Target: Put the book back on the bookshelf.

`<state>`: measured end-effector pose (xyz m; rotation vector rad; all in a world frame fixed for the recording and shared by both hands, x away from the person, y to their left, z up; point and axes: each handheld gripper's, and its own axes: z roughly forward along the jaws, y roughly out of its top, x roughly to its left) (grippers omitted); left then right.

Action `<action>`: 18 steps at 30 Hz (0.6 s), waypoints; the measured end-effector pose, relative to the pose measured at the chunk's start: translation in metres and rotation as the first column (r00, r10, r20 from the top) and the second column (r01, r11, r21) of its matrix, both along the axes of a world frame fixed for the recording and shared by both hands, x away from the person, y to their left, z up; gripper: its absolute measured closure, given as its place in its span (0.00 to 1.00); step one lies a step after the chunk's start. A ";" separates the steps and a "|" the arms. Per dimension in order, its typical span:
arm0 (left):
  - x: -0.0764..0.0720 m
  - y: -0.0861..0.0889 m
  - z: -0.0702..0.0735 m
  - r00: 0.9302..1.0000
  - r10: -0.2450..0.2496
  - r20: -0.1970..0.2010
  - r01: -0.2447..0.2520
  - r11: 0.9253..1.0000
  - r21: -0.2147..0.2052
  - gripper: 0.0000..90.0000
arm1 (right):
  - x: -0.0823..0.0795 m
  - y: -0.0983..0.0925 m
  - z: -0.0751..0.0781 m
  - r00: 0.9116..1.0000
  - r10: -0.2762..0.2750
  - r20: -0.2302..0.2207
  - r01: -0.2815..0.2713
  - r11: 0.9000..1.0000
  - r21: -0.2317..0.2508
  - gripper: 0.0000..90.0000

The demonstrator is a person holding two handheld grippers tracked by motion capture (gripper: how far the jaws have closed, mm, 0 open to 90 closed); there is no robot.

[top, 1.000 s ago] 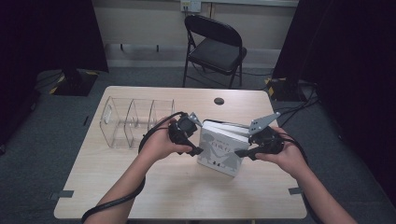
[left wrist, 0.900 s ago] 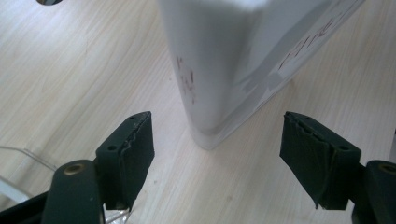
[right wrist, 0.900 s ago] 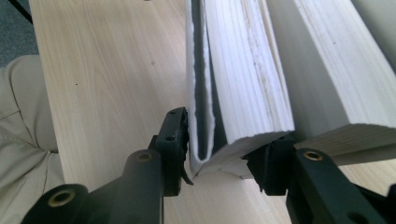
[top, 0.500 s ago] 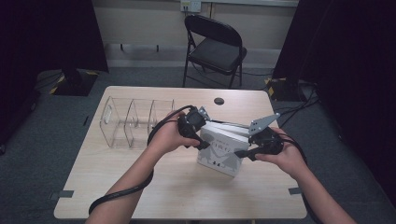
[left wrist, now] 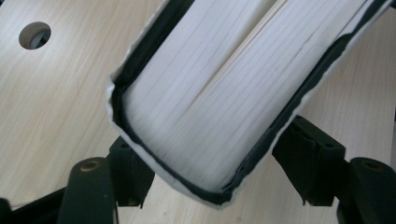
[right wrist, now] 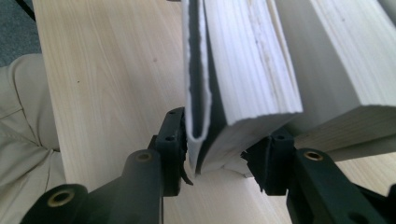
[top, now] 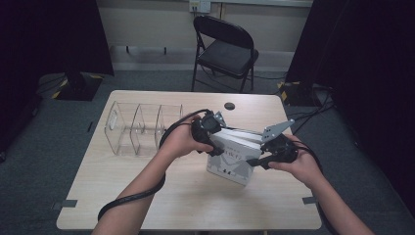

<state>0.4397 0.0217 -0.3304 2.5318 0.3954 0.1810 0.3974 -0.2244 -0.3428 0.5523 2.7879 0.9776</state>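
A thick white book (top: pixel 230 164) stands on the wooden table (top: pixel 161 200), tilted, its page block split at the top. In the left gripper view, the book (left wrist: pixel 205 88) shows white pages inside a dark-lined cover. My left gripper (left wrist: pixel 217 168) spans its lower corner, and its jaws have just been closing, with the pads against both covers. In the high view, this left gripper (top: pixel 214 147) is at the book's left top edge. My right gripper (right wrist: pixel 217 154) is shut on the white cover and a wad of pages (right wrist: pixel 247 70); it (top: pixel 255 160) holds the book's right side.
A clear plastic divider rack (top: pixel 142 128) stands on the table left of the book. A round cable hole (top: pixel 229 105) lies behind it. A black folding chair (top: pixel 225 49) stands beyond the far edge. The left gripper's cable (top: pixel 132 196) trails over the near table.
The left hand moved right and a little up against the book, and its jaws narrowed onto the book's edge. The right hand and its grip kept still.
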 end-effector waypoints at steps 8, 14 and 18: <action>-0.020 -0.003 0.009 1.000 -0.019 -0.016 0.019 0.999 0.044 0.47 | 0.002 -0.007 -0.004 1.000 -0.007 -0.001 0.007 1.000 0.016 0.65; -0.026 -0.009 0.012 1.000 0.003 -0.031 0.000 0.997 0.071 0.49 | 0.001 -0.011 -0.005 1.000 -0.008 -0.005 0.009 0.999 0.034 0.64; -0.024 -0.012 0.013 1.000 -0.001 -0.026 0.003 0.996 0.088 0.48 | 0.001 -0.012 -0.005 1.000 -0.015 -0.002 0.015 0.999 0.037 0.64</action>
